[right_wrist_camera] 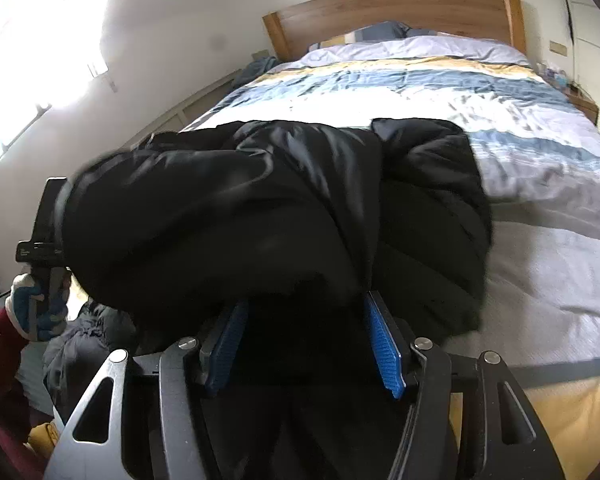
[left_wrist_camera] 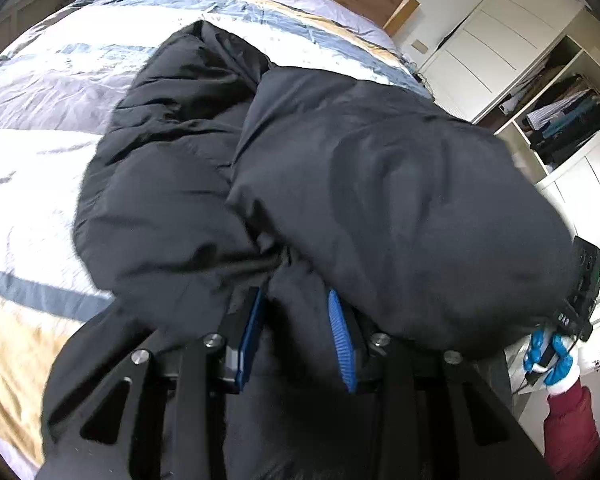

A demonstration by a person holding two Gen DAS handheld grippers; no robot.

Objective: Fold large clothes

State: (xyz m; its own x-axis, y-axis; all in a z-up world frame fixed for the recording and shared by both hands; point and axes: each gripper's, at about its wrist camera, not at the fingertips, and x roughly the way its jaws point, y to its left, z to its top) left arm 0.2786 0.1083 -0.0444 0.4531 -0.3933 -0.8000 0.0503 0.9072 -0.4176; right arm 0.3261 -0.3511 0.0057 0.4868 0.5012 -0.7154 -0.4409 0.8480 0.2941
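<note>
While the black puffer coat [left_wrist_camera: 300,168] lies bunched on the bed [left_wrist_camera: 40,80], near its foot edge on the wardrobe [left_wrist_camera: 496,40] side, treat this as the let-go after a fold. In the left wrist view, your left gripper [left_wrist_camera: 296,332] has its blue pads [left_wrist_camera: 342,340] parted, with a ridge of coat fabric standing loosely between them; I judge it free, not pinched. Draw that gripper straight back along its own line so the pads do not snag the shell and undo the fold. Your right hand [left_wrist_camera: 550,360], blue-gloved with a red sleeve, shows at the lower right past the coat's edge.

In the right wrist view, your right gripper [right_wrist_camera: 304,340] is spread wider, the coat bulging over and between its pads, which do not look pressed on it. The coat sits at the foot edge, well apart from the headboard [right_wrist_camera: 392,8]. Your left hand [right_wrist_camera: 36,308] holds its tool beside the coat's left bulge. Clear both sets of jaws fully before reaching again, then check that the folded layer lies flat; puffy filling tends to spring back.
</note>
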